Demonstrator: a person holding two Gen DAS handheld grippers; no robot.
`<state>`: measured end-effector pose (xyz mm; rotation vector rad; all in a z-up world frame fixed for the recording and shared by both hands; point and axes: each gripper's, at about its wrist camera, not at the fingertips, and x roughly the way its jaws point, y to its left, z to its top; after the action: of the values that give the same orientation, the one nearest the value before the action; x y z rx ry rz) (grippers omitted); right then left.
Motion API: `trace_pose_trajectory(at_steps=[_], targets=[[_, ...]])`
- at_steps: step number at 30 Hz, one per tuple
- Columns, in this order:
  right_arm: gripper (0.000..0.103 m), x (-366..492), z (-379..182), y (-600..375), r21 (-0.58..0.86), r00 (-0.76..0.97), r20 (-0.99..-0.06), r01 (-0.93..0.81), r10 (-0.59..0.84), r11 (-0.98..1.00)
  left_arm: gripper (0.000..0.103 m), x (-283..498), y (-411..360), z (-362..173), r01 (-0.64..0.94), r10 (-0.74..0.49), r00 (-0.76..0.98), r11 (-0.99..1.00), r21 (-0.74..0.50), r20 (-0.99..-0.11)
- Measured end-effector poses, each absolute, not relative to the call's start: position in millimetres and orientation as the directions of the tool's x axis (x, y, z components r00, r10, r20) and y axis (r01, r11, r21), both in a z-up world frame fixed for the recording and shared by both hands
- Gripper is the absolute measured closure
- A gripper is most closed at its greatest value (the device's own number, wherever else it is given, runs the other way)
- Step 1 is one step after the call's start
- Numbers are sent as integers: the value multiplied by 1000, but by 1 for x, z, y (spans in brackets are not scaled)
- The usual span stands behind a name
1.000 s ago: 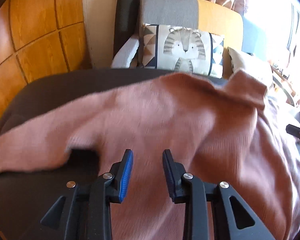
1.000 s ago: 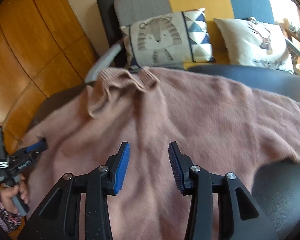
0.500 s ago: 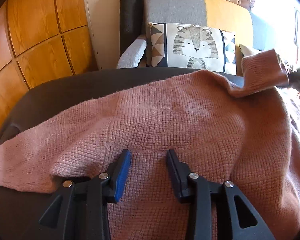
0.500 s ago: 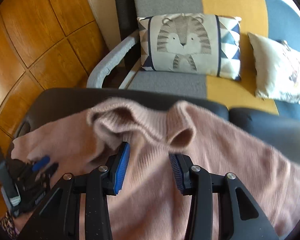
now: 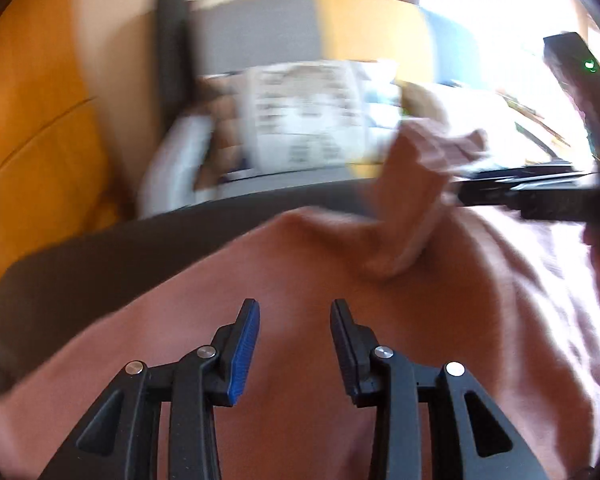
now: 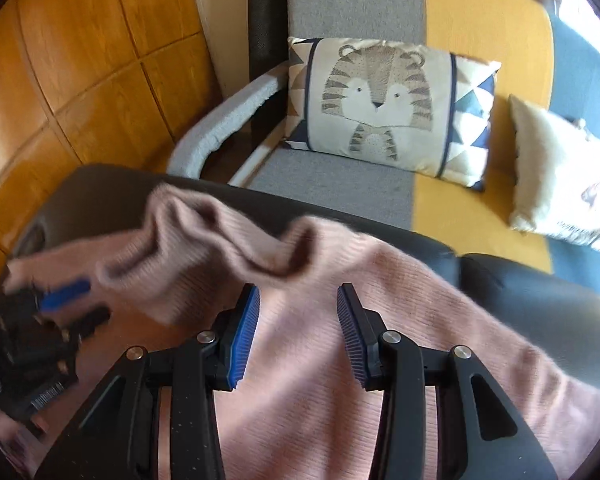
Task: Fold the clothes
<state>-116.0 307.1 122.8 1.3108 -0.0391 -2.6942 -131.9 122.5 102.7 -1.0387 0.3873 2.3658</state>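
A pink knitted sweater lies spread on a dark table; it also shows in the right wrist view. Its ribbed collar stands up in folds at the far edge. My left gripper is open and empty just above the sweater's shoulder area; the view is blurred. My right gripper is open and empty, just short of the collar. The left gripper also shows in the right wrist view, low at the left. The right gripper's body shows at the right of the left wrist view.
Behind the table stands a grey, yellow and blue sofa with a tiger cushion and a cream cushion. Orange wood panelling fills the left. A bright window is at the right.
Both grippers have moved over the sweater towards the collar, still open. The collar has shifted and stands folded at the table's far edge. The left view has become blurred with motion.
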Motion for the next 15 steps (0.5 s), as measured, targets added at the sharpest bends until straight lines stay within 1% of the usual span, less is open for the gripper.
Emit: trace_pose_trajectory(at_steps=[2,3,6,11,13,14,15], targets=[[59,-113,124,316,58,-618,-777,114,-116,-992,66,-134,144,101,-627,366,-534,-776,67,-762],[59,-114,125,322,58,-620,-776,110,-114,-992,65,-133,153,100,-637,352,-544,-764,101,-762],[59,-117,125,339,85,-636,-758,125,-145,-989,65,-139,170,97,-599,269,-610,-772,212,-745],[59,-138,128,342,160,-640,-726,199,-252,-967,65,-176,166,106,-507,269,-594,-857,92,-758],[59,-150,126,336,158,-631,-732,208,-255,-965,65,-191,165,109,-494,299,-562,-869,24,-771],[68,-157,125,333,153,-625,-739,209,-252,-966,66,-198,166,111,-492,306,-558,-871,10,-771],[80,-162,124,331,147,-625,-742,203,-244,-968,67,-206,168,112,-481,295,-566,-877,17,-770]])
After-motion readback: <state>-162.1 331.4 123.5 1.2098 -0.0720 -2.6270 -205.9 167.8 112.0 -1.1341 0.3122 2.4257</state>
